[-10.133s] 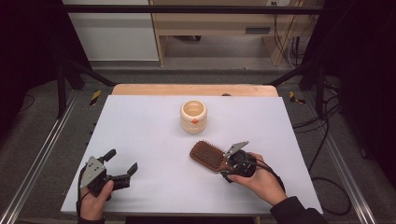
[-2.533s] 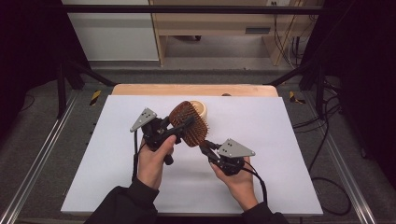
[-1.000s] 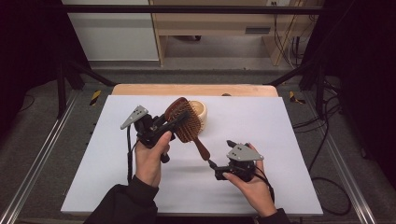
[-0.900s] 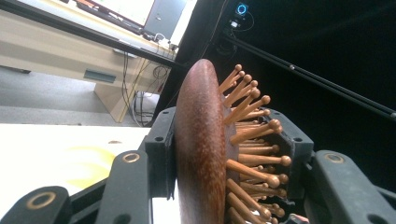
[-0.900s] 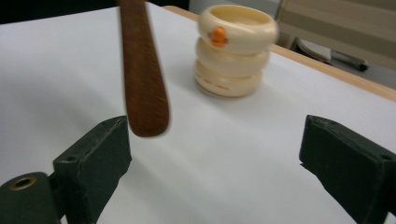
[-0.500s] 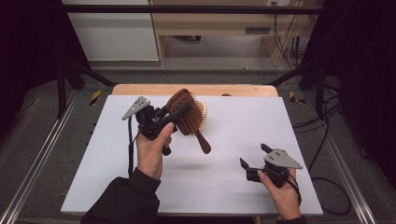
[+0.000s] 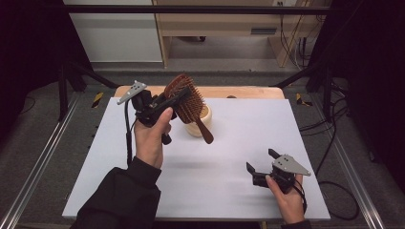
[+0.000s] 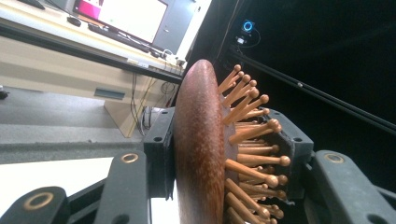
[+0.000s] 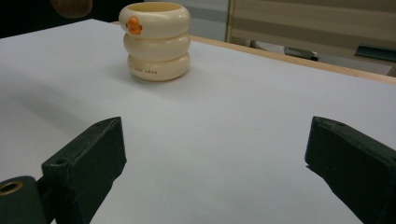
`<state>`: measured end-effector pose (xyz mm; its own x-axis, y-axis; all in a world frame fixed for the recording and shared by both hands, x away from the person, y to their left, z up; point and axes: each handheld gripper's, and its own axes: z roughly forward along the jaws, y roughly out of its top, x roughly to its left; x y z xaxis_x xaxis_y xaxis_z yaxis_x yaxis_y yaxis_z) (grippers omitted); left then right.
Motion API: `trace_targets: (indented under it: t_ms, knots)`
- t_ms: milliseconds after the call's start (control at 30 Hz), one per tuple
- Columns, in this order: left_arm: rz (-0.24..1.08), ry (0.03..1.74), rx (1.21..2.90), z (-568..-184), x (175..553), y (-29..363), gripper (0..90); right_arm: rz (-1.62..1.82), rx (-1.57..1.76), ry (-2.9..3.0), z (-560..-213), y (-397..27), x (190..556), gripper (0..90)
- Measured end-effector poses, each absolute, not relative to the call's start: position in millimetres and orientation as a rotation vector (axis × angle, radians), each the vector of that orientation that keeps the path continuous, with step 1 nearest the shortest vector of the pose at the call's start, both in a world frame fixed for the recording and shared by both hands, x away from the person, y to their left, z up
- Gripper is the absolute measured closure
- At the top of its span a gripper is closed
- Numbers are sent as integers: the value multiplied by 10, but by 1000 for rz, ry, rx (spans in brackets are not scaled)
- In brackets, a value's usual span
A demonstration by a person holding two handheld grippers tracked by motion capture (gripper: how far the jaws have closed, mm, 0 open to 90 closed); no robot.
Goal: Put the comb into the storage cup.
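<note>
My left gripper (image 7: 168,98) is shut on the head of a brown wooden hairbrush (image 7: 185,98), held in the air above the far left part of the table. The brush handle (image 7: 205,131) slants down to the right over a cream ribbed cup (image 7: 199,125). In the left gripper view the jaws press the brush's back (image 8: 198,154) and its wooden bristles (image 8: 250,154). My right gripper (image 7: 260,164) rests low near the table's front right, jaws wide open with nothing between them. In the right gripper view the cream cup (image 9: 155,41), with an orange mark, stands far ahead on the left.
The white table top (image 7: 239,143) has a wooden strip along its far edge (image 7: 248,91). Metal rails (image 7: 43,157) run along both sides. A wooden cabinet (image 7: 229,24) and cables stand on the floor behind.
My left gripper has lifted the brush a little higher and its handle now hangs over the cup. My right hand has drawn away to the front right, its jaws open and free of the handle.
</note>
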<state>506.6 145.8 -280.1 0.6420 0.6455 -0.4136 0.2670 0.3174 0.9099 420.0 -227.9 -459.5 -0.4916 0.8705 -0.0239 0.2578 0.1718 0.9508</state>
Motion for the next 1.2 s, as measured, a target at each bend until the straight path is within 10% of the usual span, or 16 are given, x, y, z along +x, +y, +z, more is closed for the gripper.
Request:
trace_targets:
  t_ms: [1200]
  knots:
    - [321, 907, 1264, -2608, 5385, 1387, 503, 1385, 1021, 1876, -4594, -2239, 4160, 51]
